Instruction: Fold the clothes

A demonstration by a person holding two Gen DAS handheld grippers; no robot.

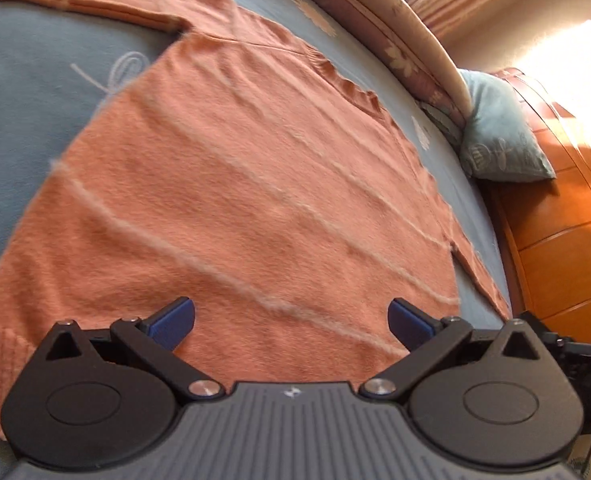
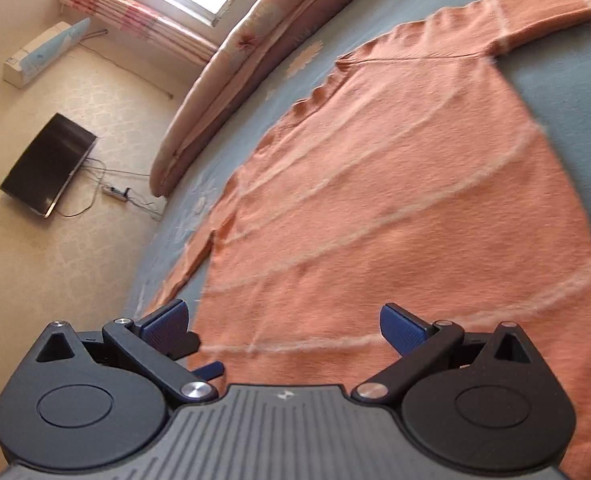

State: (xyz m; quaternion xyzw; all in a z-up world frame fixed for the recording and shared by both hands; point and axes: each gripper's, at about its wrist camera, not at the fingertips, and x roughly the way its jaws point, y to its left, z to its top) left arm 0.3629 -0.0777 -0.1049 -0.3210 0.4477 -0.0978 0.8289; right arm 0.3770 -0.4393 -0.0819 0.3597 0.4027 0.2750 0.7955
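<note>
Spread flat across the blue bedsheet [image 1: 27, 92], filling the centre of both views: one orange sweater [image 1: 255, 184] with pale fuzzy stripes, hem nearest the cameras, neckline toward the upper middle; one sleeve stretched out to the upper left of the left wrist view, the other lying alongside the body at lower right there.

Left tongs [image 1: 291, 320] spread wide over the hem, gripping nothing; right tongs [image 2: 285, 322] likewise parted and empty, low in the frame above the hem's other end; contact with the knit not determinable.

Judged soft, light and limp, likely to sag and stretch rather than hold a crease; fuzzy surface probably grippy, not slippery; nothing fragile. Best taken at firm edges: the ribbed hem corners, the shoulder seams, or a sleeve cuff, pinching both layers together.

Counted: one sweater, two sleeves, four or so pale stripes across the body; two tongs; one light blue pillow [image 1: 499, 136] at right of the left view; one dark screen [image 2: 47, 164] on the floor at left of the right view.
</note>
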